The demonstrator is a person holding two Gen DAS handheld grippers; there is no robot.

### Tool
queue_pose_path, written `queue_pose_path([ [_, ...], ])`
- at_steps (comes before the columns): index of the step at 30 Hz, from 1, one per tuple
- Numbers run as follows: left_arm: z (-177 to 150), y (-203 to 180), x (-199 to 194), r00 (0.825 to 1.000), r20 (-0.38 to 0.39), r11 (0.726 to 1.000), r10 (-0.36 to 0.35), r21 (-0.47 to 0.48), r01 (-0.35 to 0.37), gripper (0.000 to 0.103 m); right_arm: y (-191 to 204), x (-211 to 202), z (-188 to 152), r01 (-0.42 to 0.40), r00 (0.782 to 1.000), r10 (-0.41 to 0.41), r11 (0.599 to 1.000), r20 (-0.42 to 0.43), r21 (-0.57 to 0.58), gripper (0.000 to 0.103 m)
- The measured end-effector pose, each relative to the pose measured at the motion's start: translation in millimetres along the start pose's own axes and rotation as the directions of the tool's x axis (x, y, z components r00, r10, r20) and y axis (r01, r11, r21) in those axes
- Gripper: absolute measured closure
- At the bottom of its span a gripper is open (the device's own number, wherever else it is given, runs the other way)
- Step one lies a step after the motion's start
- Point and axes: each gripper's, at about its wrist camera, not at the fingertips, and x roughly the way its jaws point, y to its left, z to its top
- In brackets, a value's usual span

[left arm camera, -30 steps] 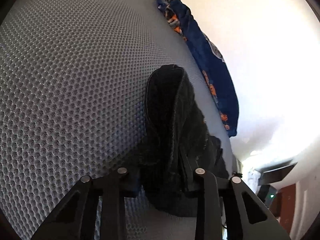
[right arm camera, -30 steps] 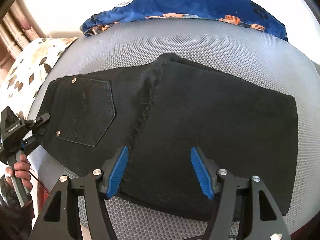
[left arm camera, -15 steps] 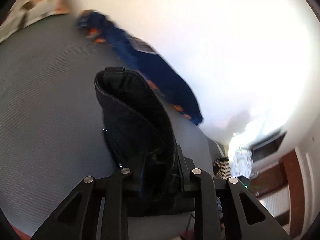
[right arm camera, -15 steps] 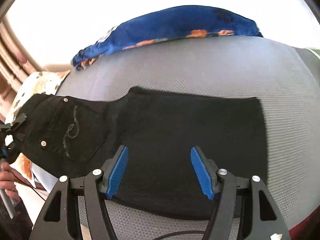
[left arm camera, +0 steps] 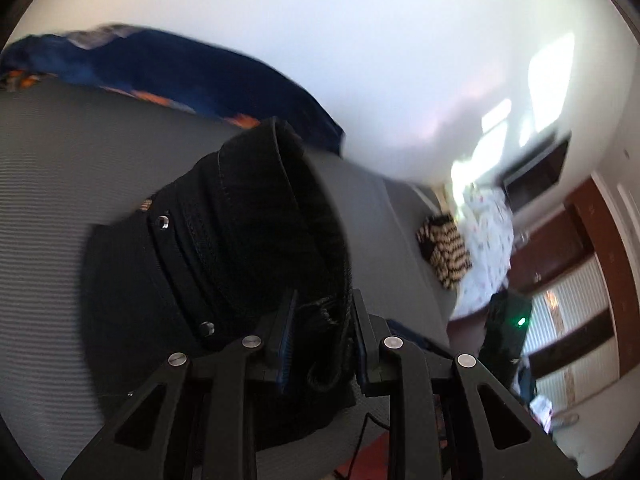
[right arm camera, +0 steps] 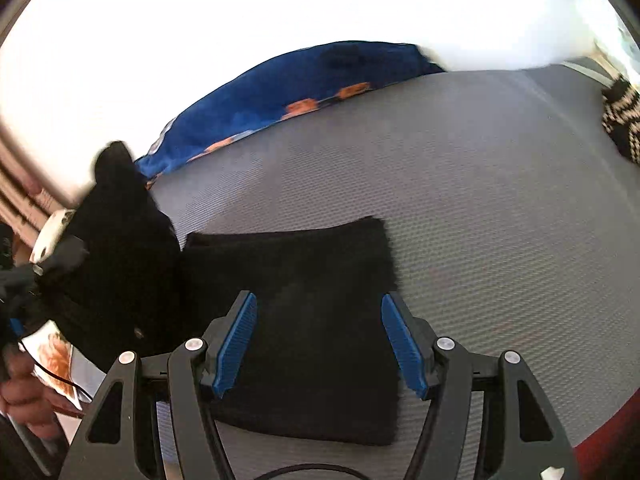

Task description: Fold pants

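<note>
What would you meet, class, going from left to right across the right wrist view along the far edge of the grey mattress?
Lifted end of the black pants → blue patterned blanket → black-and-white striped cloth.

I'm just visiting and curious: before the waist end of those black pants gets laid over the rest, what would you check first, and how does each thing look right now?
1. Left gripper clamped on the pants: ok, its jaws have just been closing and the waistband sits between the pads.
2. Waist end lifted off the grey mattress: ok, it hangs raised at the left in the right wrist view.
3. Leg half lying flat: ok.
4. Right gripper free: ok, jaws open above the fabric, nothing pinched.
5. Landing area clear of the blue blanket: ok, it lies along the far edge.
6. Edges lined up: cannot tell, the picture is blurred.
</note>
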Motion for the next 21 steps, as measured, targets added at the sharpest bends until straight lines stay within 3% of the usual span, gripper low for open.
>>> queue_pose_path([
  [3,-7,-13,45,0.997,-0.076,0.999,0.023,0.043,-0.020,0.090,-26,-2,0,0.002,1.000,-0.002,0.999,-0.001,0.034,0.040],
  [6,-20,-17,88,0.987,-0.139,0.994,0.082,0.086,-0.071,0.090,-44,1,-2,0.000,1.000,0.001,0.998,-0.010,0.056,0.040],
  [8,-28,-12,103,0.982,-0.171,0.995,0.083,0.074,-0.071,0.090,-53,3,-3,-0.006,1.000,0.007,0.998,-0.020,0.070,0.040],
  [10,-32,-4,108,0.980,-0.183,0.996,0.079,0.059,-0.069,0.090,-59,6,-4,-0.036,0.999,0.039,0.996,-0.033,0.083,0.040],
  [13,-32,-2,99,0.982,-0.170,0.996,0.082,0.059,-0.073,0.084,-61,11,-5,-0.152,0.985,0.158,0.985,-0.069,0.082,0.039],
  [16,-31,-2,81,0.984,-0.142,0.993,0.107,0.069,-0.097,0.076,-50,19,-1,-0.258,0.958,0.261,0.965,-0.119,0.038,0.039],
  [18,-31,2,66,0.985,-0.133,0.992,0.109,0.080,-0.098,0.069,-44,33,5,-0.350,0.921,0.352,0.936,-0.169,0.041,0.039],
  [21,-34,13,41,0.979,-0.103,0.981,0.178,0.099,-0.167,0.067,-40,58,14,-0.422,0.877,0.430,0.903,-0.216,0.086,0.039],
])
